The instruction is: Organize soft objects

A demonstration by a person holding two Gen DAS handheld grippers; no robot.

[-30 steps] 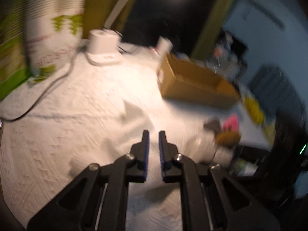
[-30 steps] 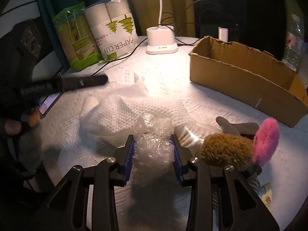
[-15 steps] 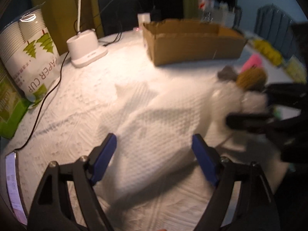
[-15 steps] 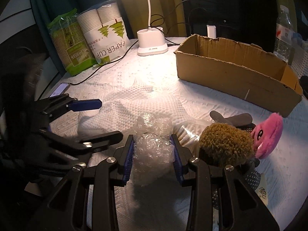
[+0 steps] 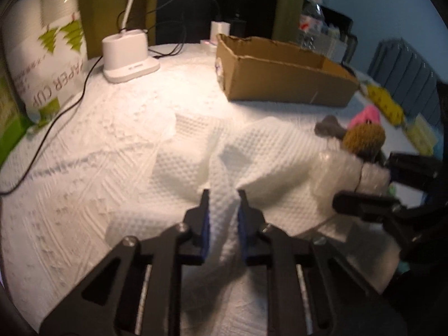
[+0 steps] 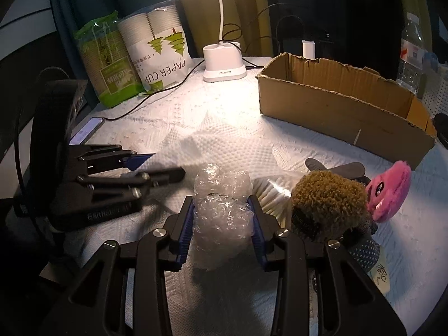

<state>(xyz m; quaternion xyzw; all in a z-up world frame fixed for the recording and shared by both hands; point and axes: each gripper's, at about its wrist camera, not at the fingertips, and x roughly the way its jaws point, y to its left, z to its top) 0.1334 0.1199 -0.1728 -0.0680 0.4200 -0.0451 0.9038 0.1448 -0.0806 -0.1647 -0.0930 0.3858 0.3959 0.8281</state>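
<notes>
Left claw [image 5: 221,210] pinches towel [image 5: 252,154] fold mid-worktop, right claw [image 6: 222,218] clamps bubble wrap [image 6: 221,196] beside plush [image 6: 327,198], both apparently gripped for transfer to box [image 6: 344,112] at 1 o'clock.

Colours & patterns on the table

White waffle-textured cloth [image 5: 268,151]; clear bubble wrap [image 6: 221,210], shiny; olive-brown fuzzy toy [image 6: 327,201] w/ pink plush [image 6: 389,193] beside it; grey dotted glove [image 6: 361,249]. Plain brown cardboard box [image 6: 336,112]. White lamp base [image 6: 224,64]. Paper cup pack [image 6: 159,53] white w/ green tree print, next pack [image 6: 109,61] green. Both grippers black w/ blue pads [image 6: 186,224]. Table cover [image 5: 70,196] white, embossed.
</notes>
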